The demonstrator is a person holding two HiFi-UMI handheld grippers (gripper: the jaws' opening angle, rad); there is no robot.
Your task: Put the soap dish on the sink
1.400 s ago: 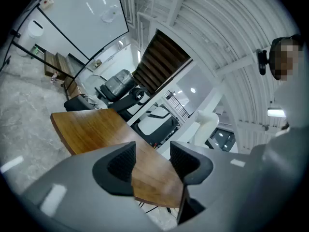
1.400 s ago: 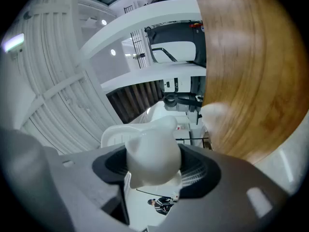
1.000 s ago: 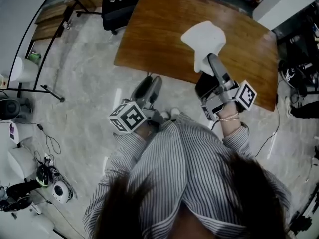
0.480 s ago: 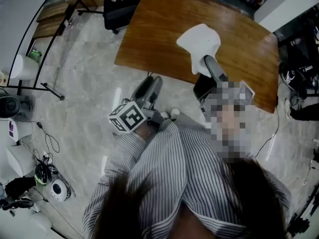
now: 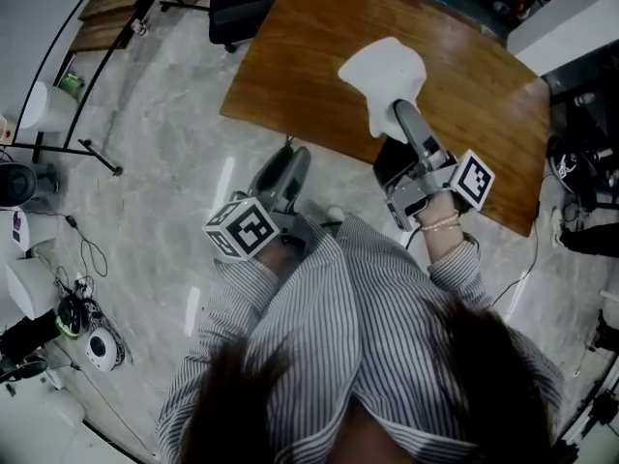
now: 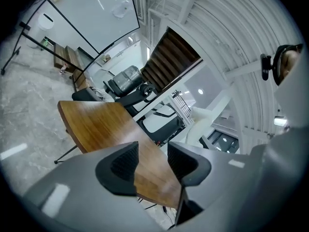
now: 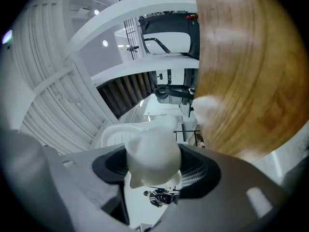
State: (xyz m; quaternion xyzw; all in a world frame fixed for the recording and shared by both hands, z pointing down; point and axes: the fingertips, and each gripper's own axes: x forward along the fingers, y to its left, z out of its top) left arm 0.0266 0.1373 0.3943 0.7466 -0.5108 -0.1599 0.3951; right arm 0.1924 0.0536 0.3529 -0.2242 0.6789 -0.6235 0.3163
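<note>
Task part-way, by my reading: soap dish (image 5: 380, 69) is gripped at one end by the right tool (image 5: 395, 116), jaws pressed on it; it sits over the wooden desk (image 5: 300, 56), upper centre of the head view; no sink shows in any view, so the placing is left. Left tool (image 5: 290, 162) empty, jaws wide but closing on nothing. No soap shows in the dish.

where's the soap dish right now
In the head view, right of centre, the soap dish is held in the right gripper over the wooden table.
</note>
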